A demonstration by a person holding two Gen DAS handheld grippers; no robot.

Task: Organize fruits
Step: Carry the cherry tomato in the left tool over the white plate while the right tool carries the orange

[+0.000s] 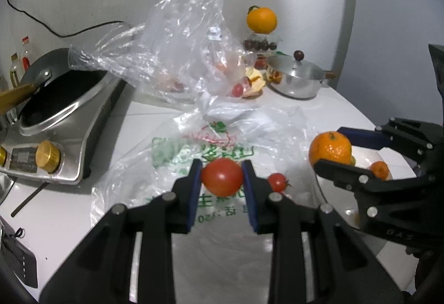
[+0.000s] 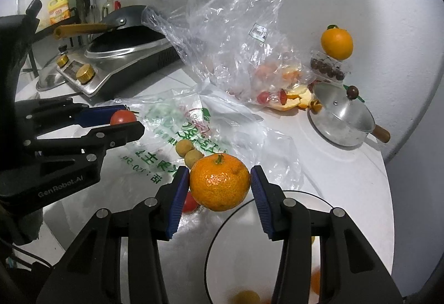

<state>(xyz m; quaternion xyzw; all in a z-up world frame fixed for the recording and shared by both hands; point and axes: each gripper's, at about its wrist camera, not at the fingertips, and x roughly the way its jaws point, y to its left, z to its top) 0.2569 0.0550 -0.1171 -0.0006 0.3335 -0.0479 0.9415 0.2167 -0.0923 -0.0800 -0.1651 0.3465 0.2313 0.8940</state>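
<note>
The left gripper (image 1: 222,175) pinches a red tomato (image 1: 222,177) between its blue pads, held above the printed plastic bag (image 1: 194,154) that lies flat across the middle of the worktop (image 1: 69,209). A small cherry tomato (image 1: 277,182) lies on that bag just beside the left gripper's right-hand finger. The right gripper (image 2: 220,185) clamps a tangerine (image 2: 220,182) above the near rim of a white plate (image 2: 222,223) by the worktop's right edge; blurred fruit already sits in the plate. Two longans (image 2: 188,152) rest on the bag just behind the tangerine. Towards the back, a crumpled clear bag (image 2: 236,35) holding fruit scraps stands up between the grippers and the wall. At the back left corner is a stove (image 1: 55,143) carrying a wok (image 1: 61,87); at the back right, a lidded steel pot (image 2: 342,121), with an orange (image 2: 336,43) perched on a box of cherries (image 2: 327,68) behind it.
</note>
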